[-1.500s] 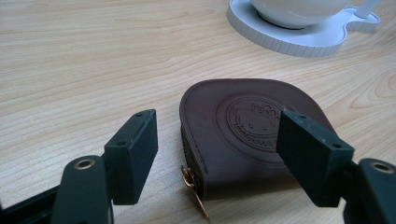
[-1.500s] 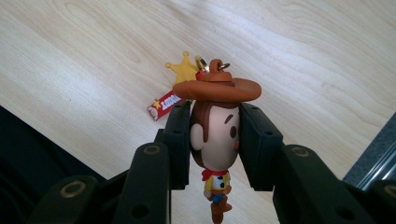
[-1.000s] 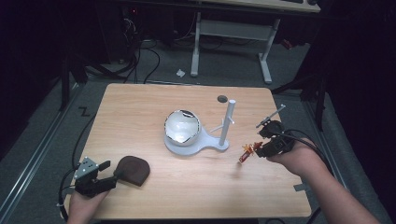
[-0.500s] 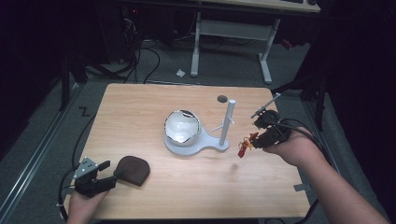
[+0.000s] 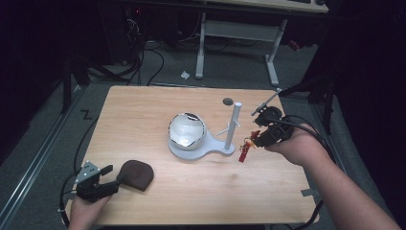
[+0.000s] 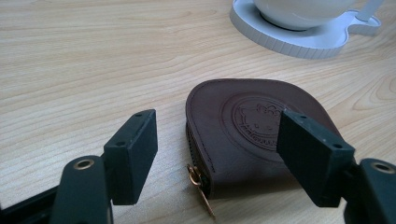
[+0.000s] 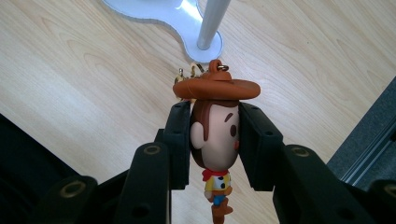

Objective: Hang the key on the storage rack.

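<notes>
The cowboy figure keychain [image 7: 215, 140] is gripped at the head between the two pads of the right claw [image 7: 215, 140], hat and metal ring [image 7: 222, 67] ahead of the jaw tips, small body hanging toward the claw's base. In the high view the right claw [image 5: 262, 137] is held clear of the table [image 5: 143, 110], with the keychain [image 5: 246, 146] dangling from it just beside the white post [image 5: 233, 125] of the white stand [image 5: 210, 149]. From the right gripper view, the post foot [image 7: 205, 46] lies directly ahead of the jaw tips, past the hat. A side peg [image 5: 224, 130] juts from the post on the side away from the claw, toward the white bowl [image 5: 186, 131] seated on the stand's base. Judged progress: pick-up is done and the carry to the stand is nearly done; the ring is not yet over any peg or the post top, so hanging and release are left. The left claw [image 6: 219, 144] stands parted, gripping nothing; it rests low at the table's near edge with the brown leather coin pouch [image 6: 261, 135] lying flat between and just ahead of its jaws, pads apart from the leather as far as can be told. In the high view the pouch [image 5: 135, 174] lies just ahead of the left claw [image 5: 107, 177], well apart from the stand. The pouch is judged untouched; whether it belongs on the stand or in the bowl cannot be told.
</notes>
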`<state>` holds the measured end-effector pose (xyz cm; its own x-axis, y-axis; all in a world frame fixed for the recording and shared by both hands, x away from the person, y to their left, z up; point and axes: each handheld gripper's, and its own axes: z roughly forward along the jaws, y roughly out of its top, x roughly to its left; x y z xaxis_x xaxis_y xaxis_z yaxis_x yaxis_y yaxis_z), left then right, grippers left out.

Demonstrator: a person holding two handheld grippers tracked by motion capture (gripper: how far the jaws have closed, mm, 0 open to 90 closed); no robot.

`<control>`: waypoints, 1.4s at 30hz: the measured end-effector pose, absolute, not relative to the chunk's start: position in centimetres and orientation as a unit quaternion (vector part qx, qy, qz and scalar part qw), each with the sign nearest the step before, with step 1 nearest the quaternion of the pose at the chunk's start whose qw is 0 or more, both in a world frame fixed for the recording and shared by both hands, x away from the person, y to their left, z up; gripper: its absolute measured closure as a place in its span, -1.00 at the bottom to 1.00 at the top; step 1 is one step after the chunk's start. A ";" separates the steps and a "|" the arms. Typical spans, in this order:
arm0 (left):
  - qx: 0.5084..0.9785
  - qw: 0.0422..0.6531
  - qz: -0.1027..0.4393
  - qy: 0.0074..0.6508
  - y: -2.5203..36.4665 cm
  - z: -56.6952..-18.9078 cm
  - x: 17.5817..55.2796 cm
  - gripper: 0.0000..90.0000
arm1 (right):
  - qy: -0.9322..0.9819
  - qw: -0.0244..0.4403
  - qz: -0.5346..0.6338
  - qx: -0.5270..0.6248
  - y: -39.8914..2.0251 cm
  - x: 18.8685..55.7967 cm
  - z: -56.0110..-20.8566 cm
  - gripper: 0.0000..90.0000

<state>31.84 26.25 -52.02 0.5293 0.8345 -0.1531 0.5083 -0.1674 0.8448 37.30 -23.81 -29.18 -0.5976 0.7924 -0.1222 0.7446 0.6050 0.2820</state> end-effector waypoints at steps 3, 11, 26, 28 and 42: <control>0.743 0.461 0.177 0.452 26.3 -52.0 31.8 -0.35 | 0.889 0.117 0.101 0.430 -23.6 37.5 -28.9 0.48; 0.743 0.461 0.177 0.452 26.3 -52.0 31.8 -0.35 | 0.891 0.120 0.106 0.425 -22.8 37.8 -27.8 0.48; 0.742 0.461 0.177 0.453 26.3 -52.0 31.8 -0.35 | 0.891 0.135 0.116 0.417 -21.5 38.9 -26.5 0.48; 0.742 0.461 0.176 0.453 26.4 -52.0 31.8 -0.35 | 0.891 0.136 0.118 0.416 -21.5 39.0 -26.4 0.48; 0.740 0.463 0.175 0.455 26.5 -52.1 31.8 -0.35 | 0.889 0.145 0.124 0.417 -20.8 40.1 -26.1 0.48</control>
<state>31.82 26.49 -52.05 0.5249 0.8354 -0.1633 0.5118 -0.1565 0.8447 40.12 -20.80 -26.14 -0.6106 0.7766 -0.1549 0.7045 0.6220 0.3416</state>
